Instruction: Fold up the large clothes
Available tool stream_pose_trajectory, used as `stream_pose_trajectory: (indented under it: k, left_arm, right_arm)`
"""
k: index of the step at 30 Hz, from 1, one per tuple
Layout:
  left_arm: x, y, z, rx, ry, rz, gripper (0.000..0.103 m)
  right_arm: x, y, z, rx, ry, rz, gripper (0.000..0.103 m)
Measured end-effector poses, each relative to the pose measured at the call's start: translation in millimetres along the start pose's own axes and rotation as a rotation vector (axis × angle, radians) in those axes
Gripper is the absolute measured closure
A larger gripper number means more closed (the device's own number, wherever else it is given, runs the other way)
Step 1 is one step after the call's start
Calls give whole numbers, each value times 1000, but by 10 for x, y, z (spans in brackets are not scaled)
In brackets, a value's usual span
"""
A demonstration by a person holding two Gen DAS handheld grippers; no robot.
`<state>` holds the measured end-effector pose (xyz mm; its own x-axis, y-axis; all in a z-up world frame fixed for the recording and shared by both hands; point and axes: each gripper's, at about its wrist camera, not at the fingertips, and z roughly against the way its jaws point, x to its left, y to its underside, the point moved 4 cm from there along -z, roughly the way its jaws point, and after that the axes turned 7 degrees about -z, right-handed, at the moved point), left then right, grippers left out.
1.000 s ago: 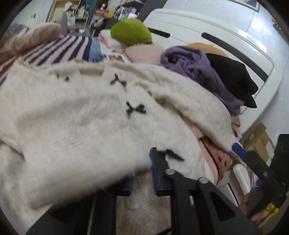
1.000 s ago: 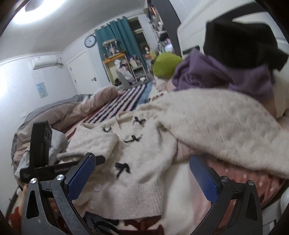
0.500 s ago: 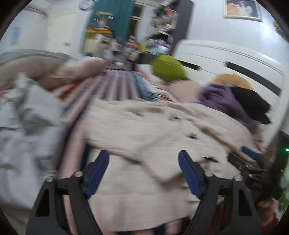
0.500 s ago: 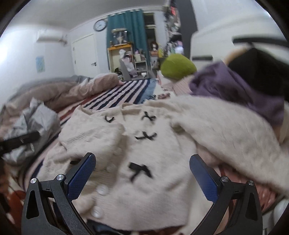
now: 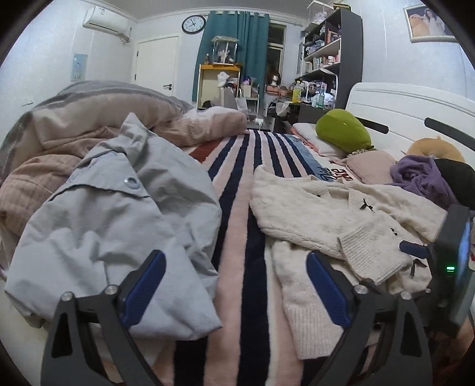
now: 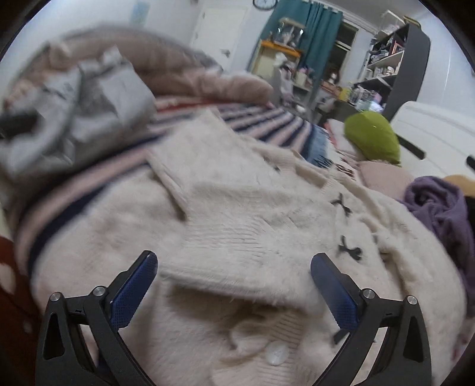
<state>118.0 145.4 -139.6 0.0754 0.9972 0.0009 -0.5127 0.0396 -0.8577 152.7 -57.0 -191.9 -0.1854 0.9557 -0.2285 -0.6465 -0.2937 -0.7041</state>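
**Both tongs free over the bed**

The left gripper (image 5: 234, 285) is opening, its jaws spreading wide with nothing between them, hanging over the striped blanket (image 5: 246, 207) between a grey jacket (image 5: 112, 225) and the cream cardigan (image 5: 335, 225). The right gripper (image 6: 234, 285) is closing from wide, gripping nothing, poised over the cardigan's folded-in sleeve (image 6: 237, 237). The cardigan is lying on the bed, bows (image 6: 348, 249) facing up, beside a purple garment (image 6: 439, 207) and green pillow (image 6: 374, 136).

text: none legible | bed print (image 5: 338, 172): red letters, too small to read | wall clock (image 5: 193, 24): numerals unreadable
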Motion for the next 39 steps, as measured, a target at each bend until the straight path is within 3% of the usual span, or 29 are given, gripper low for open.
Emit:
stream_pose_trajectory:
  k: [1,2,3,4,6,8,16,21,23,30,39]
  left_arm:
    - [17,3,4,-2,14,10,4]
    - [38,4,9,-6,40,29,4]
    - [34,5,16,-7,52,38,4]
    - [50,6,28,-10,68,48,4]
    - [30,-16,9,-11,76,55,4]
    - [-1,-24,-1,-11,72,51,4]
    - [-102,-31,-36,-1,91,53,4]
    - [-173,-49,-32,4,99,61,4]
    - [-232,-59,-34,6,100,59,4]
    - [-482,-84,-127,29,124,60,3]
    - [-738,-140,-138,35,138,25,3]
  right_arm:
    - [-44,-11,-25,-2,38,1,11]
    - [-67,-5,-26,-8,53,-4,21]
    - [-114,-14,-18,-15,64,-12,38]
    - [-156,-23,-12,-13,67,-21,48]
    - [-283,-38,33,-16,55,-79,85]
    - [-441,-51,106,-38,44,-154,96]
    - [-1344,9,556,-184,50,-459,99]
    - [-1854,226,911,-252,144,-569,100]
    - [-1972,312,958,-235,147,-591,100]
    - [-1999,645,720,-76,-30,-617,99]
    - [-2069,903,736,-67,-149,-722,94]
